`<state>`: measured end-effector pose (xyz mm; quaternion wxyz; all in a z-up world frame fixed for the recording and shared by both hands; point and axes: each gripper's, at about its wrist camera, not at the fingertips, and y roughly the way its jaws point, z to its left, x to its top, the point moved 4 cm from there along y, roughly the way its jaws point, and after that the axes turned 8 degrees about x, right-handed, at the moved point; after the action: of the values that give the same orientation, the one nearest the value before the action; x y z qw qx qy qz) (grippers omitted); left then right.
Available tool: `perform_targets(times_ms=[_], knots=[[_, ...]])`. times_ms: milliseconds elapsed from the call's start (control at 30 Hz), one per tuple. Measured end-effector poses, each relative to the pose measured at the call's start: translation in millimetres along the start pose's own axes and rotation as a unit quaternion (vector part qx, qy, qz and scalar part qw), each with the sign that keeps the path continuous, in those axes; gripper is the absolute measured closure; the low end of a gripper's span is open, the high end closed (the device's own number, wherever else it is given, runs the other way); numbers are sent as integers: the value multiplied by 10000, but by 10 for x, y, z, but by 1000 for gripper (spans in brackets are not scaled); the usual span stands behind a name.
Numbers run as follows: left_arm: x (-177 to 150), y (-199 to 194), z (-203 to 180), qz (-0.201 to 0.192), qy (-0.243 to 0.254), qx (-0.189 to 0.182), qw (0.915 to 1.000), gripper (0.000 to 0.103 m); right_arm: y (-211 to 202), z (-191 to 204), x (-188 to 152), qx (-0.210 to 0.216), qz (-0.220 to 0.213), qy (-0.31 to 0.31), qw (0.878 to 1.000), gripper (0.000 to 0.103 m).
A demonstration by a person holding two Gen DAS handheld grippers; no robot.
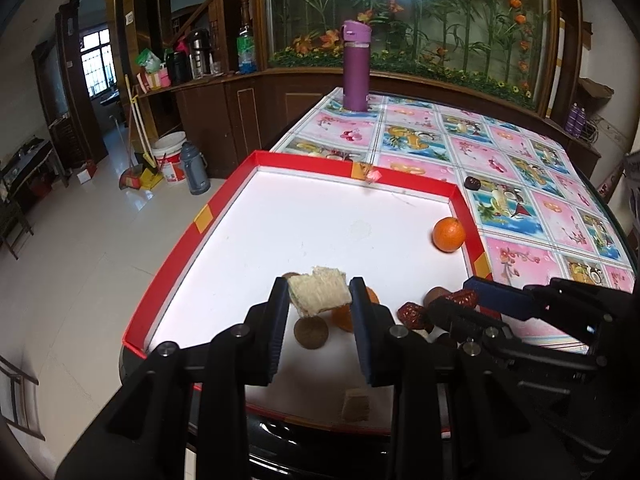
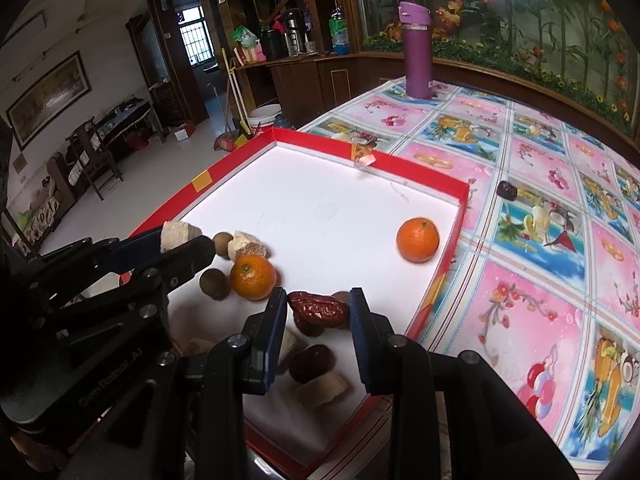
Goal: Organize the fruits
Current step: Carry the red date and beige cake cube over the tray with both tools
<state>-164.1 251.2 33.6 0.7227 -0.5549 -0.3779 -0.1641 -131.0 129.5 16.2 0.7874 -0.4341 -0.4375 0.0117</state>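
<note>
- Counter (image 2: pixel 520 300) with floral cloth carries a red tray (image 2: pixel 440 280).
- Left hand-held gripper (image 1: pixel 319 292) pinches a pale chunk (image 1: pixel 318 290).
- Right hand-held gripper (image 2: pixel 319 308) pinches a red date (image 2: pixel 318 309), its long axis crosswise between the pads.
- Dates probably sort nearer the right.

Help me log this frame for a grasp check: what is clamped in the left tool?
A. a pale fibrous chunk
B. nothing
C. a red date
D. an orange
A: the left tool is closed on the pale fibrous chunk, which sits between its two fingers above the red-rimmed tray; the red date is in the right tool instead.
</note>
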Motion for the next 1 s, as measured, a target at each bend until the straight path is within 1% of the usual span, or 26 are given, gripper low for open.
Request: perform_targets(times_ms=[500,1000], knots=[[-38,69,-1,106,-26,159,9998,70,29,-27,-73,-7,41,107,9999,72],[-39,91,1,131,-18,175,9998,70,42,-53,-85,-16,87,181,9998,72]])
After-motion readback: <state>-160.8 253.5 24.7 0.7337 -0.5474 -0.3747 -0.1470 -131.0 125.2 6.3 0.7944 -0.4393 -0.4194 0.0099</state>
